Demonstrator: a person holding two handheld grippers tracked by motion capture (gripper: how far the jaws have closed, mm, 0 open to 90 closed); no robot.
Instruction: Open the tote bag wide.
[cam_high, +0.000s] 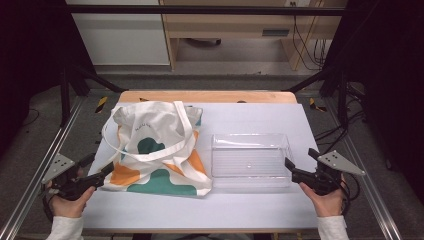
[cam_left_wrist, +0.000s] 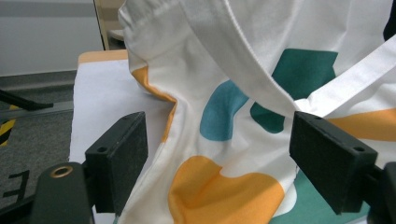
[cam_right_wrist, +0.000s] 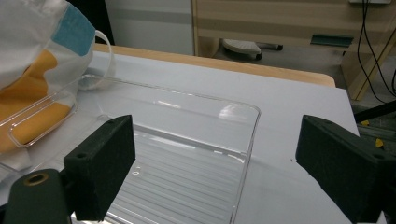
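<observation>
Nearest the high camera, your two hands frame the table: your left gripper has its jaws wide and empty at the tote bag's lower left corner, and your right gripper has its jaws wide and empty at the right end of the clear plastic bin. You seem set to take both at once, perhaps to bag the bin. The tote lies flat on the white table top, straps looped across it, just beside the bin. In the left gripper view the fabric sits between the pads, untouched. Bare table lies in front and behind; the side edges are close.
</observation>
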